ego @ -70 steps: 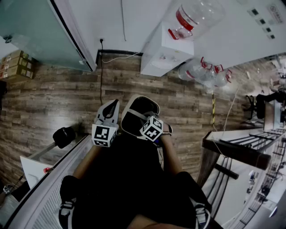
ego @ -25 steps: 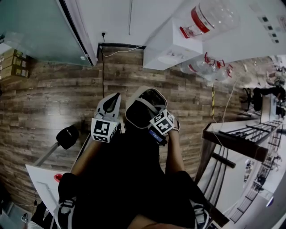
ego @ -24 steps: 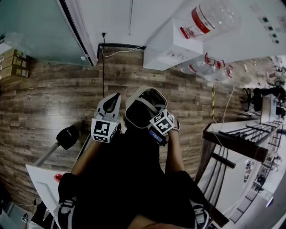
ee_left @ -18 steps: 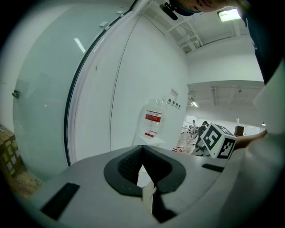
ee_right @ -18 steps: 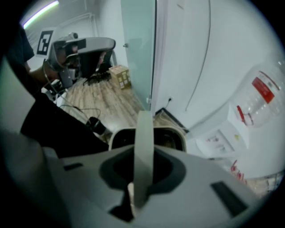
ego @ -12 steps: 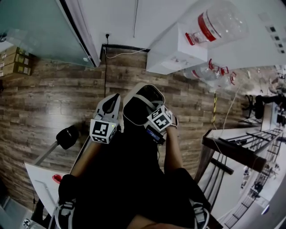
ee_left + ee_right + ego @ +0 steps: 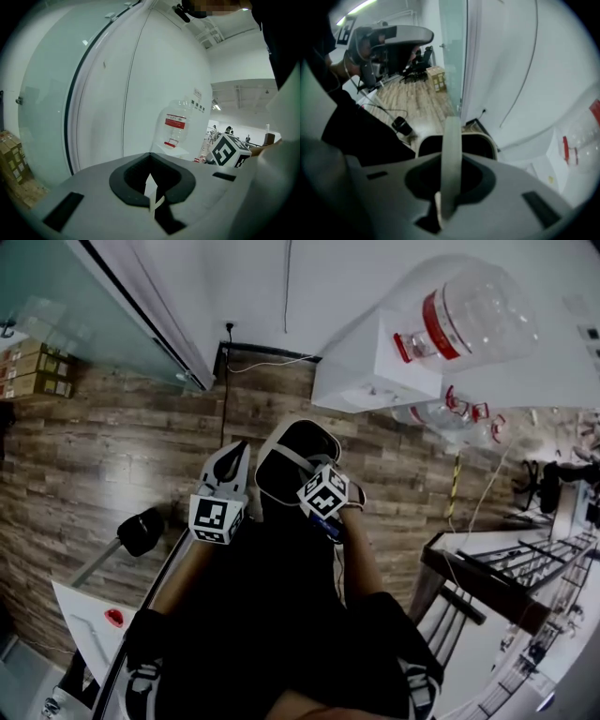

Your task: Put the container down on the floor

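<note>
The container (image 7: 292, 454) is a dark bin with a cream rim and a cream strap handle. It hangs in front of the person, above the wood floor. My right gripper (image 7: 307, 480) is shut on that handle, its marker cube just behind. In the right gripper view the handle (image 7: 452, 150) runs up from between the jaws of the right gripper (image 7: 443, 206), and the bin's rim (image 7: 490, 140) lies beyond. My left gripper (image 7: 238, 454) is beside the bin on its left, not touching it. In its own view the left gripper (image 7: 151, 185) is shut with nothing held.
A white water dispenser (image 7: 375, 367) with a clear bottle (image 7: 469, 320) stands against the wall ahead; spare bottles (image 7: 459, 413) lie beside it. A glass partition (image 7: 84, 315) and cardboard boxes (image 7: 37, 371) are at the left. A dark rack table (image 7: 497, 568) is at the right.
The bin stays hanging from the right gripper, which has shifted slightly left. The left gripper keeps its place beside it. The head view has drifted, with the dispenser now larger.
</note>
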